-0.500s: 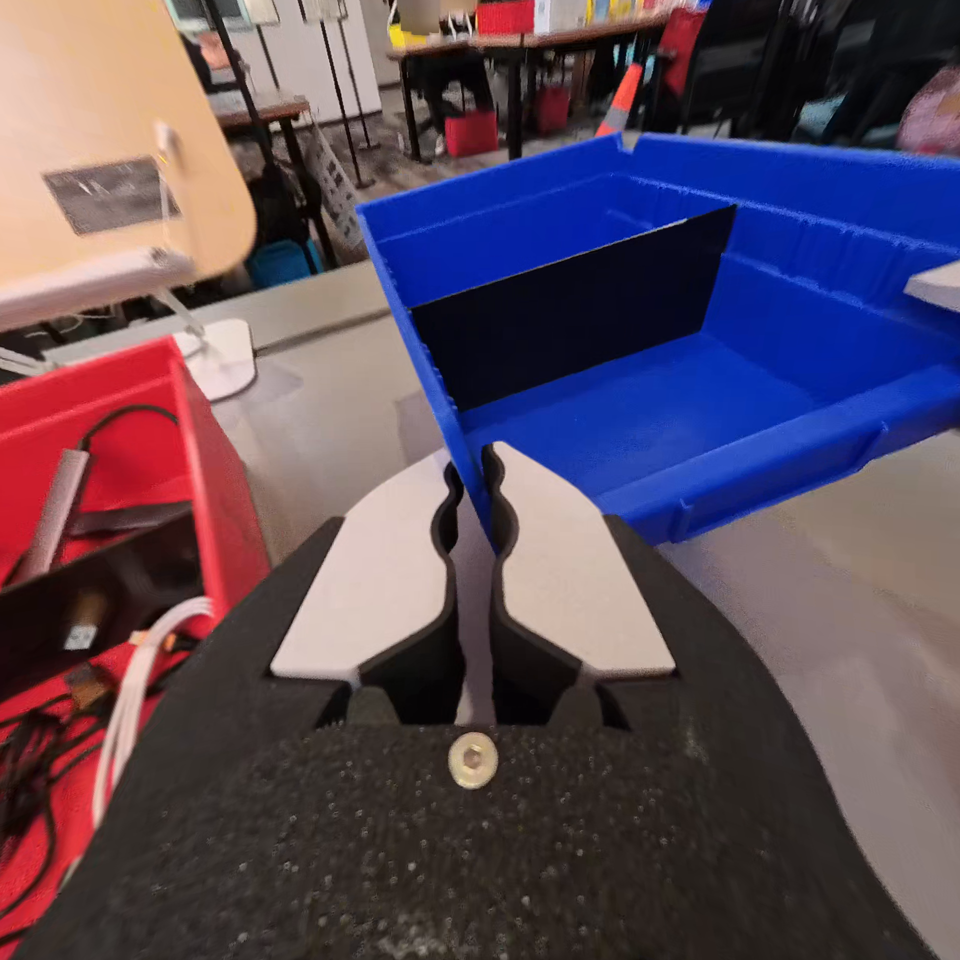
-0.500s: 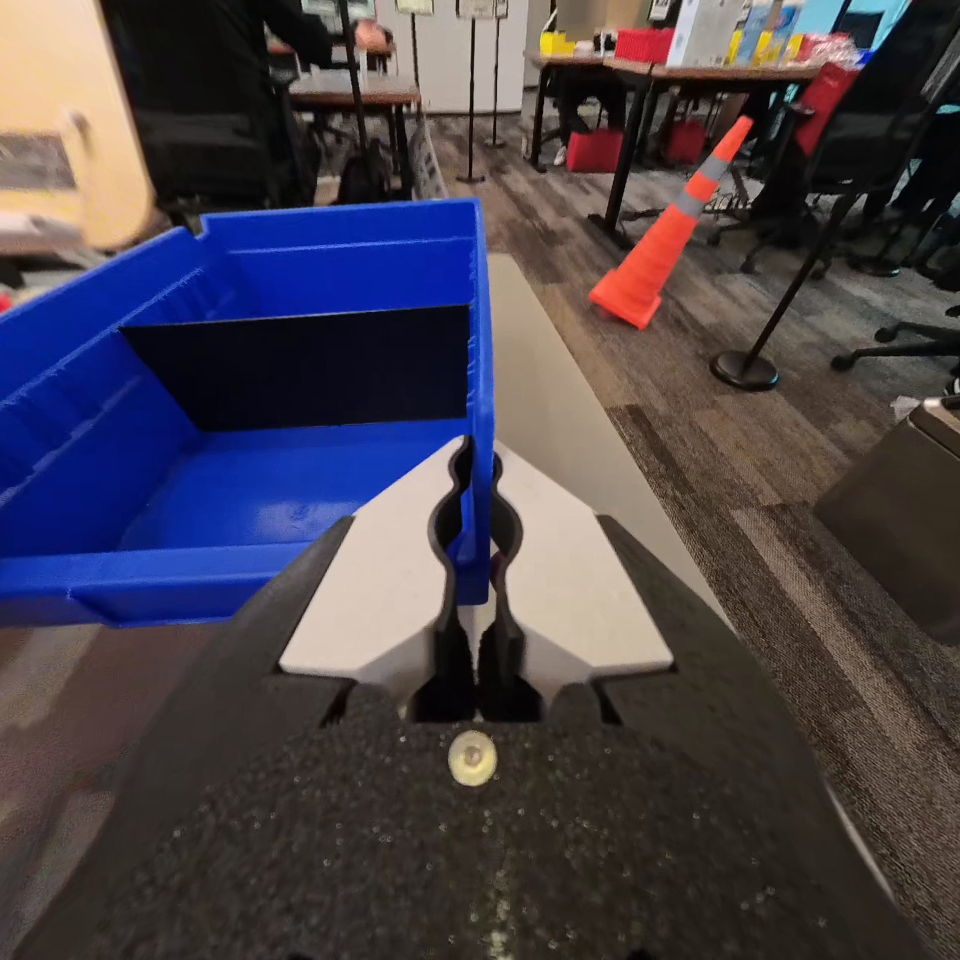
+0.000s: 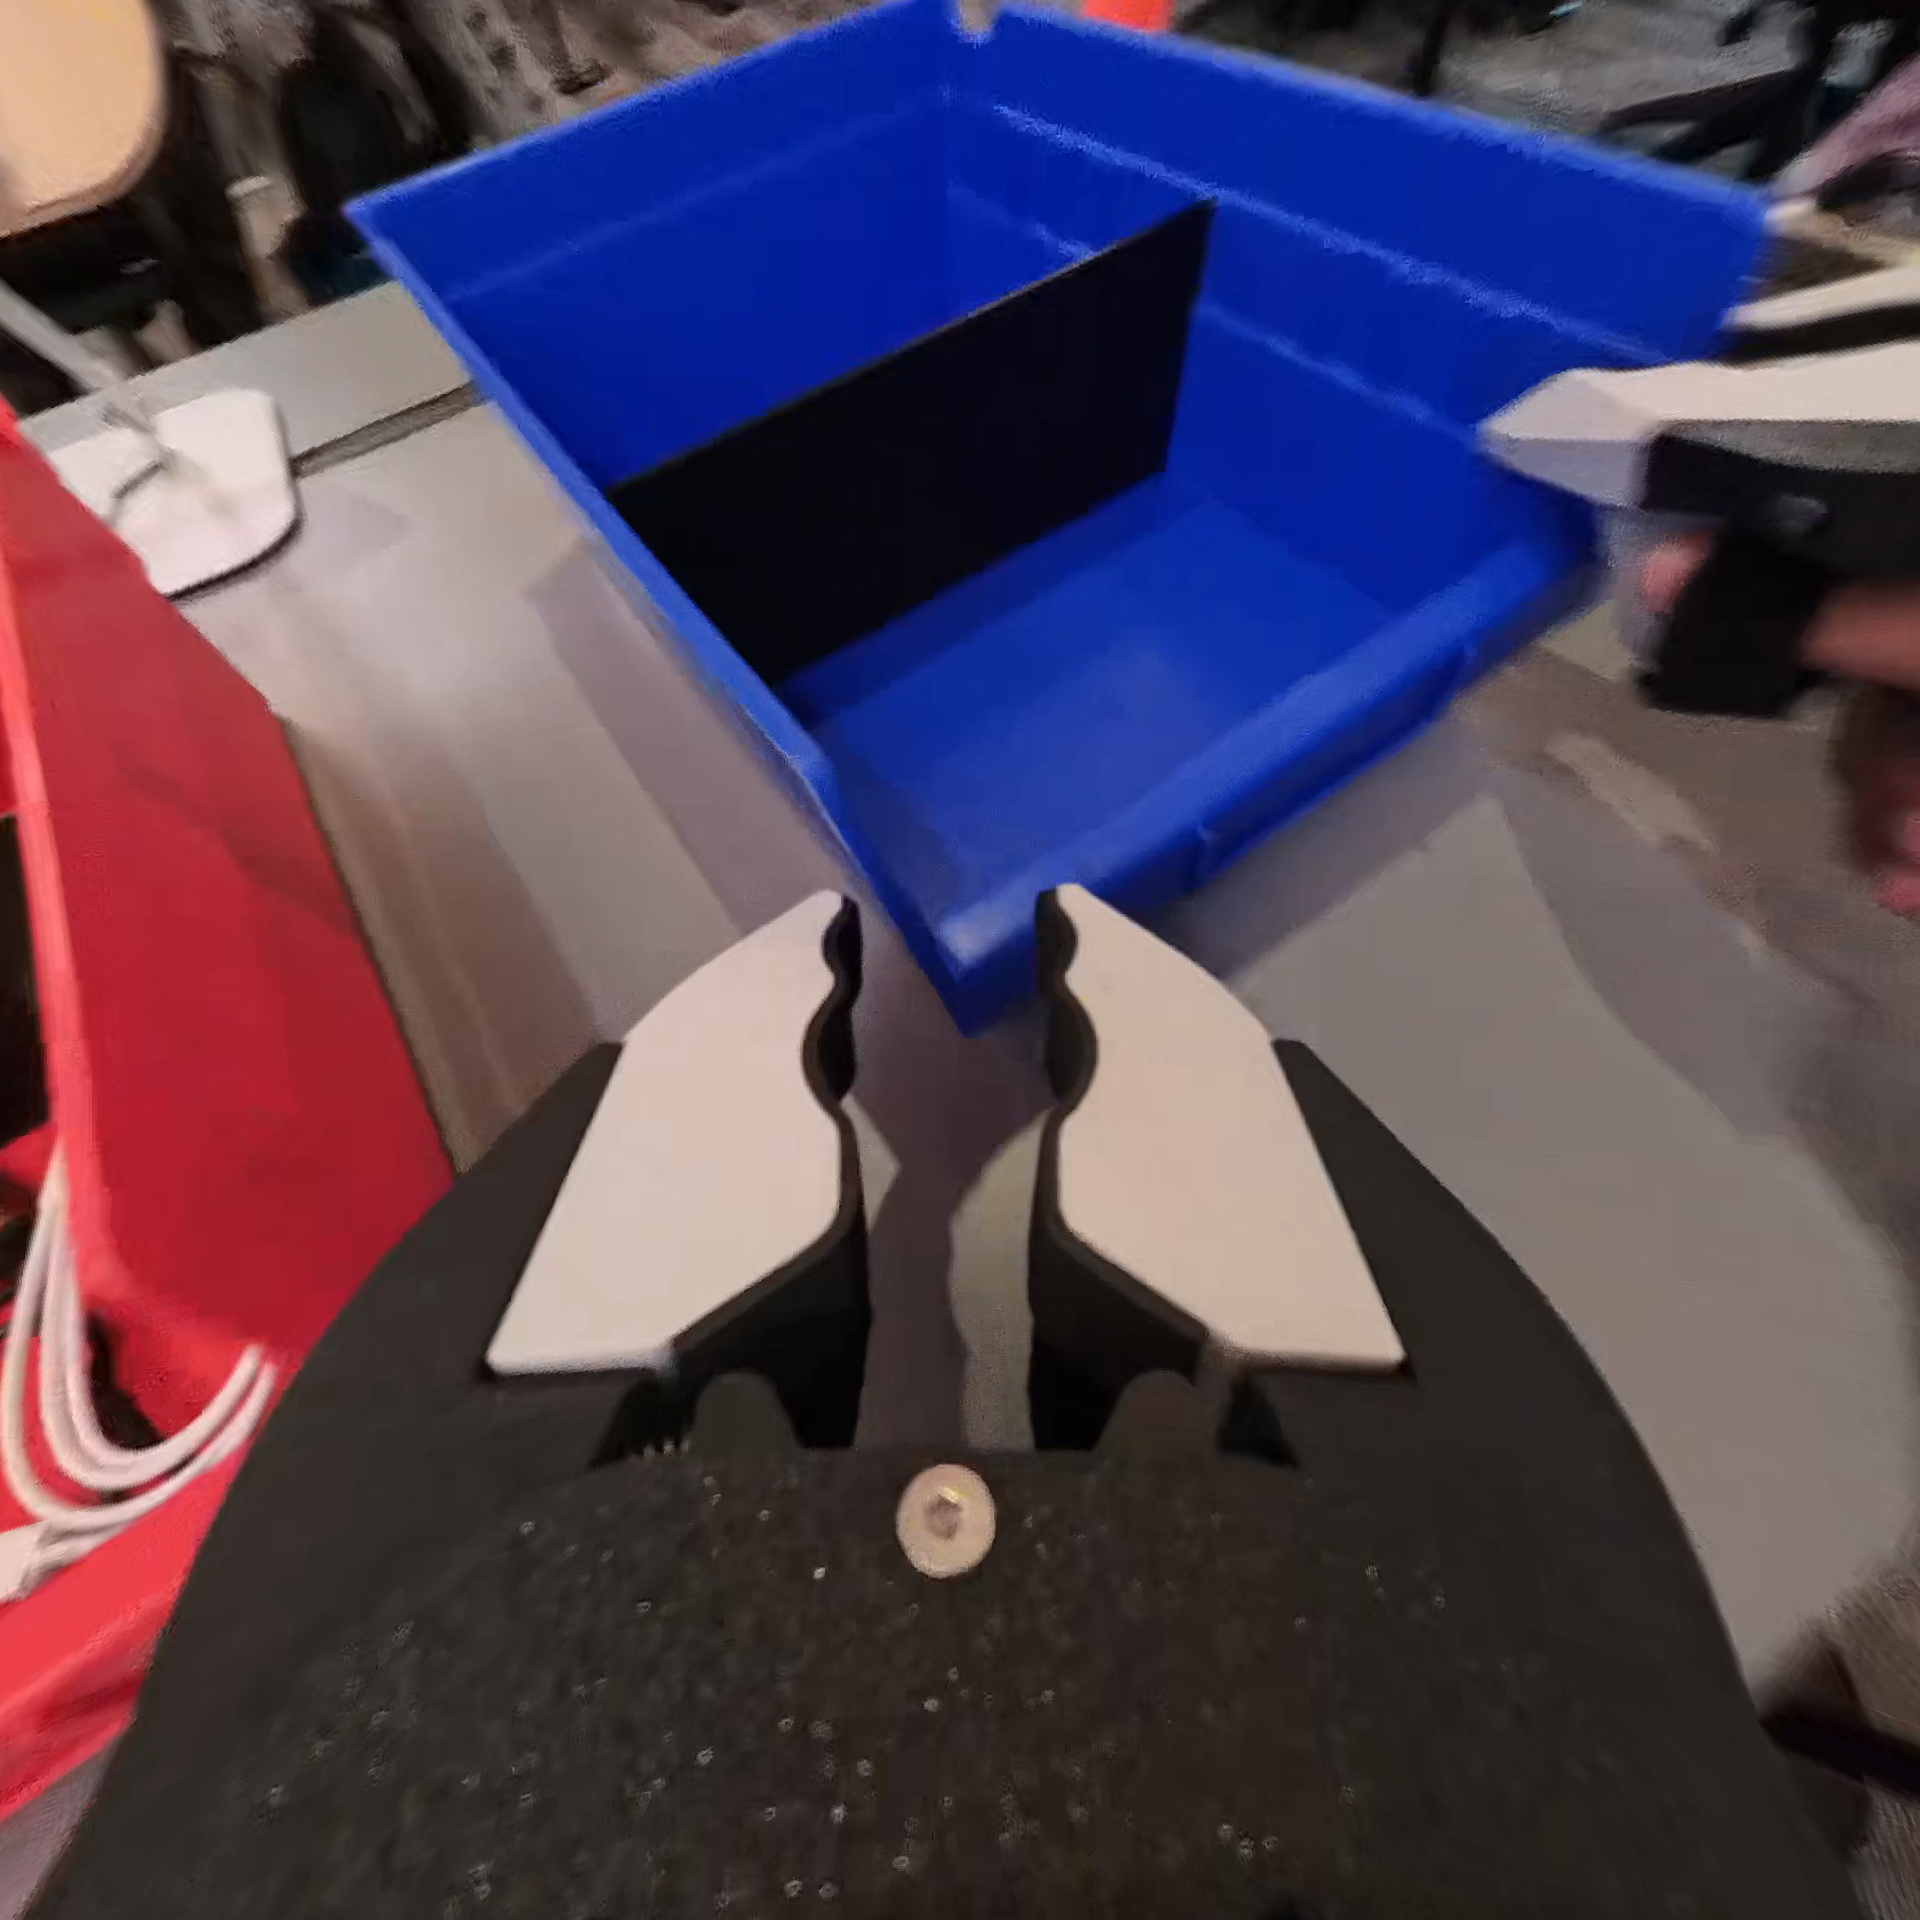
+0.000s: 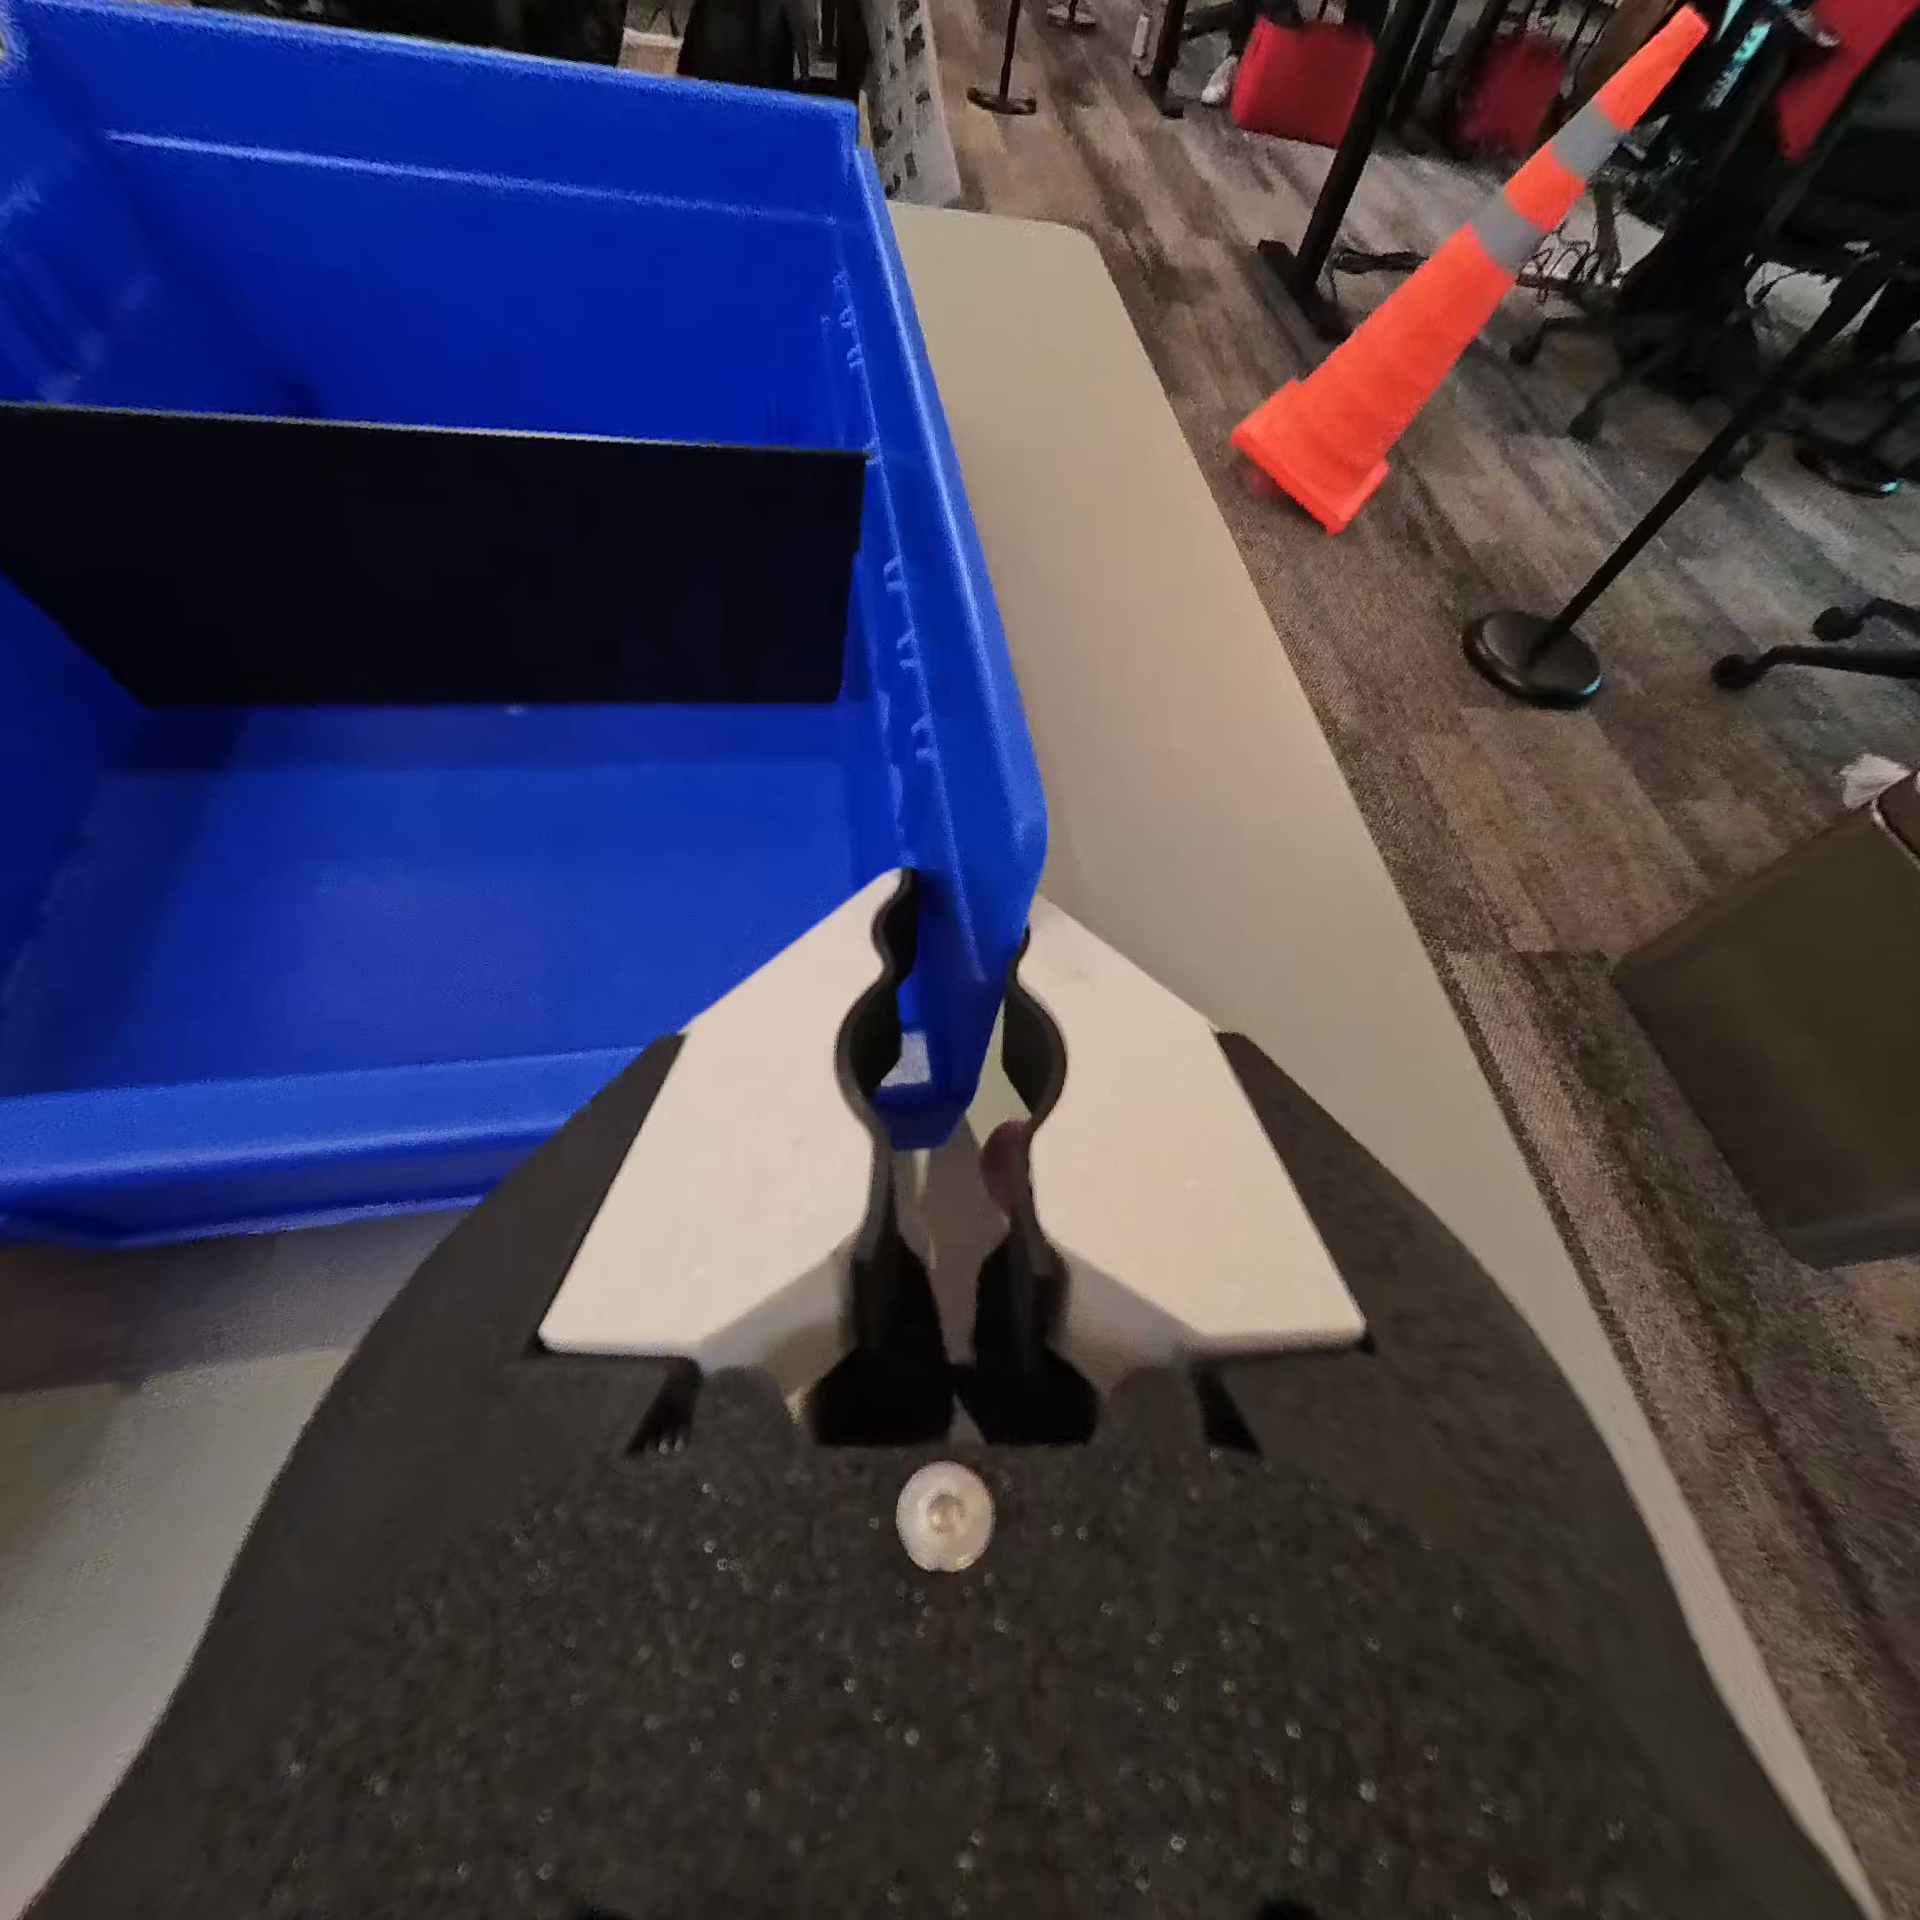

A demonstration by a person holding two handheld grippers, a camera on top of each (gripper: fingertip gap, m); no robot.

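Blue bin [image 3: 1091,675] on grey table [image 3: 1455,1091], black divider [image 3: 914,468] across its middle. Left gripper [image 3: 948,925] parted and empty, just short of the bin's near corner, red bin [image 3: 208,935] alongside. Right gripper [image 4: 961,914] clamped on the bin's right wall at the front corner.

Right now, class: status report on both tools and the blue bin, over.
Left tool open, just off blue bin corner. Right tool shut on bin's right wall. Black divider upright inside. Red bin left.
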